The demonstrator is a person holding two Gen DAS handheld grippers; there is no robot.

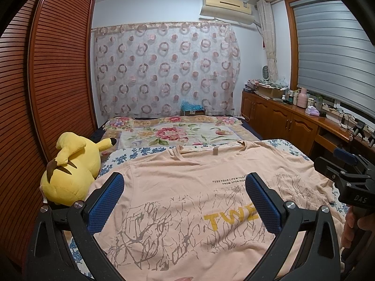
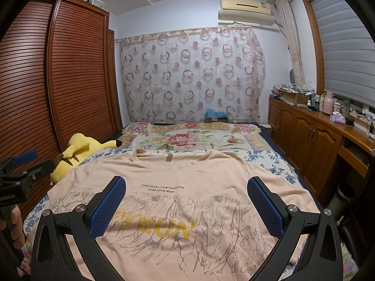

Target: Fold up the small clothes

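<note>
A peach T-shirt (image 1: 187, 201) lies spread flat, print up, across the near end of the bed (image 2: 276, 164), collar toward the floral blanket (image 1: 173, 133), with a yellow Pikachu plush (image 1: 70, 171) at the bed's left edge beside its sleeve. The left gripper (image 1: 185, 199) and the right gripper (image 2: 186, 199) both hover over the shirt's lower half, jaws spread wide, holding nothing. The fabric looks thin, light and limp, likely to sag and wrinkle when lifted; pinching the hem corners or a sleeve edge seems the surest hold
</note>
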